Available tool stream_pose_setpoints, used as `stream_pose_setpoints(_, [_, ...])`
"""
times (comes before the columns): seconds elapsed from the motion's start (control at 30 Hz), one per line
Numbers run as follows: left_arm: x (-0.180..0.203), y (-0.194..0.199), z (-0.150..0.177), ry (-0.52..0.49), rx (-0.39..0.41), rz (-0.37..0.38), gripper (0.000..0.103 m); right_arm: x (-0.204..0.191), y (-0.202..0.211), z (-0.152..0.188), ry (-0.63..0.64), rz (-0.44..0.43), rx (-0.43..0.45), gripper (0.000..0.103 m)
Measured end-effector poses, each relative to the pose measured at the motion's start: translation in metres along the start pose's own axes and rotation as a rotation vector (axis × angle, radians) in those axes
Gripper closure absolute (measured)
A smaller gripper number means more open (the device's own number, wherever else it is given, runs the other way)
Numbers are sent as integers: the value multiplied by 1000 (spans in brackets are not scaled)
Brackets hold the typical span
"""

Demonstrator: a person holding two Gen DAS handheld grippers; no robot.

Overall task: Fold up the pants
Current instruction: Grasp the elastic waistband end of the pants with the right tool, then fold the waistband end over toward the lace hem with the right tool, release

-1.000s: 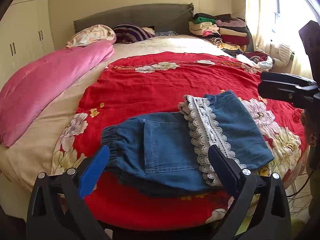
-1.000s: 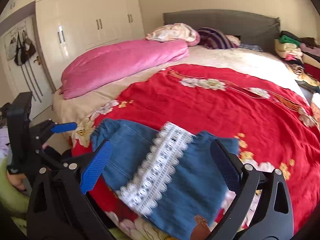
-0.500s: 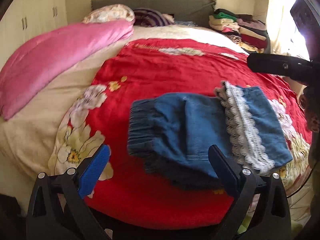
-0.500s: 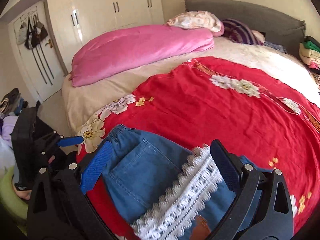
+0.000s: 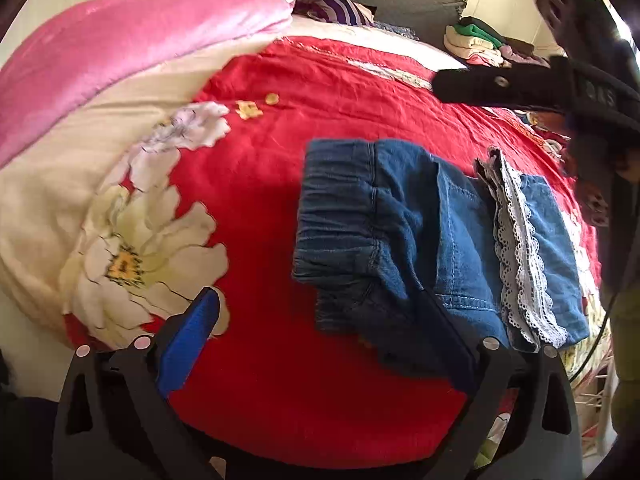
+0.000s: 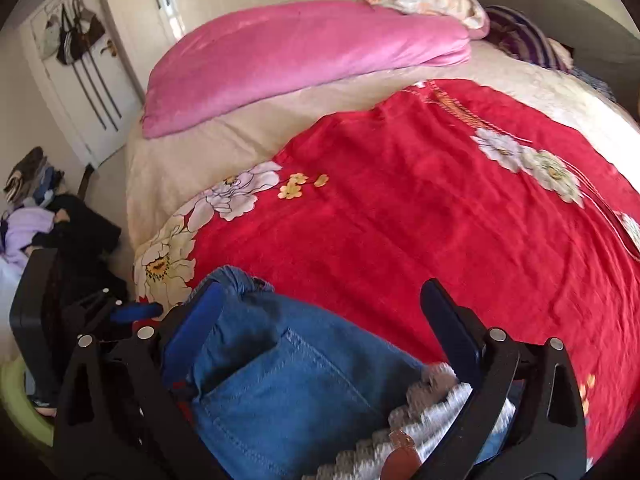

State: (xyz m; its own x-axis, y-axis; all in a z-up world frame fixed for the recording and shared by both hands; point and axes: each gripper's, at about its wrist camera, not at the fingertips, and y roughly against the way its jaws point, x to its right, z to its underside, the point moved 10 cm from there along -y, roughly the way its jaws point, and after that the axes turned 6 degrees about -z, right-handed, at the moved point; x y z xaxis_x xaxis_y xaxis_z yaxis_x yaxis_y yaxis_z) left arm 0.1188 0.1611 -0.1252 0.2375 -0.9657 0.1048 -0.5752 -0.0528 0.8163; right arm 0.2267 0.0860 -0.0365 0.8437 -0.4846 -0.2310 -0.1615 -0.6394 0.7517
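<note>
Folded blue denim pants (image 5: 404, 236) with a white lace hem band (image 5: 520, 256) lie on the red flowered bedspread (image 5: 320, 92) near the bed's front edge. My left gripper (image 5: 324, 336) stands open just in front of the pants, its right finger overlapping the lower edge, nothing clamped. In the right wrist view the pants (image 6: 296, 392) fill the space between the fingers of my right gripper (image 6: 324, 328), which is open above the waistband end. The right gripper also shows as a black tool (image 5: 520, 88) over the pants in the left wrist view.
A pink quilt (image 6: 296, 56) lies along the bed's left side, with pillows (image 6: 432, 0) at the grey headboard. Stacked folded clothes (image 5: 476, 40) sit at the far right corner. Clothes and bags (image 6: 36, 208) lie on the floor by the wardrobe door.
Both grippers have swung leftward and closer to the bed. The pants now sit right of centre in the left view and low in the right view. The pants themselves have not moved.
</note>
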Motion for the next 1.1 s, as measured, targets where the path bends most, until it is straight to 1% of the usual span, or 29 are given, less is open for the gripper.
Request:
stream_pose_setpoints(0.03, [1, -2, 1, 9, -7, 13, 8, -4, -5, -1, 13, -9, -12, 10])
stream_pose_setpoints(0.1, [4, -6, 3, 39, -24, 69, 26, -13, -16, 0, 35, -40, -36, 10])
stream_pose_setpoints(0.13, [7, -9, 5, 50, -36, 97, 28, -18, -21, 2, 45, -60, -51, 10])
stream_pose_setpoints(0.2, [11, -11, 7, 38, -38, 106, 38, -30, -32, 6, 62, -99, -89, 10])
stream_pose_setpoints(0.27, [16, -11, 8, 32, -42, 132, 45, -38, -42, 10, 77, -122, -122, 10])
stream_pose_setpoints(0.3, [17, -12, 8, 32, -41, 136, 45, -44, -48, 13, 86, -142, -148, 10])
stream_pose_setpoints(0.33, [18, -13, 7, 35, -41, 141, 45, -48, -53, 16, 97, -150, -164, 14])
stream_pose_setpoints(0.37, [18, -15, 7, 38, -42, 144, 45, -52, -57, 18, 108, -158, -178, 20])
stream_pose_setpoints(0.43, [20, -18, 7, 46, -47, 148, 45, -58, -68, 24, 115, -174, -202, 23])
stream_pose_setpoints(0.5, [22, -21, 6, 39, -46, 144, 45, -57, -83, 33, 123, -167, -228, 40])
stream_pose_setpoints(0.53, [22, -22, 5, 40, -45, 143, 45, -56, -90, 38, 117, -177, -243, 59])
stream_pose_setpoints(0.57, [22, -24, 5, 43, -44, 143, 43, -53, -93, 40, 107, -179, -243, 65])
stream_pose_setpoints(0.6, [21, -24, 5, 51, -42, 151, 43, -51, -90, 39, 96, -183, -221, 69])
stream_pose_setpoints(0.63, [21, -23, 4, 59, -41, 159, 43, -49, -83, 36, 76, -201, -193, 78])
stream_pose_setpoints(0.67, [20, -21, 3, 64, -37, 165, 41, -47, -75, 35, 58, -220, -170, 80])
stream_pose_setpoints(0.7, [20, -19, 2, 67, -31, 167, 38, -46, -62, 33, 40, -257, -132, 81])
stream_pose_setpoints(0.73, [23, -14, 0, 62, -21, 165, 34, -46, -52, 32, 40, -275, -106, 81])
stream_pose_setpoints(0.77, [25, -10, -1, 57, -16, 167, 29, -45, -40, 32, 39, -292, -75, 81])
stream_pose_setpoints(0.8, [29, -7, -2, 51, -10, 179, 28, -45, -29, 32, 32, -313, -49, 81])
stream_pose_setpoints(0.87, [41, 3, -7, 56, 2, 242, 28, -44, 0, 31, 19, -356, 18, 81])
stream_pose_setpoints(0.9, [50, 8, -10, 61, 2, 283, 27, -42, 13, 29, 16, -368, 46, 81])
stream_pose_setpoints(0.93, [55, 10, -10, 60, 0, 302, 25, -39, 24, 29, 12, -377, 70, 81])
stream_pose_setpoints(0.97, [63, 12, -12, 55, -2, 316, 20, -36, 31, 29, 10, -380, 84, 81])
stream_pose_setpoints(1.0, [66, 12, -13, 50, -5, 312, 14, -33, 38, 30, 9, -381, 102, 81])
stream_pose_setpoints(1.03, [74, 10, -15, 38, -14, 296, 14, -27, 50, 32, 10, -378, 126, 81])
stream_pose_setpoints(1.1, [86, 6, -16, 24, -29, 313, 14, -19, 58, 34, 0, -366, 152, 81])
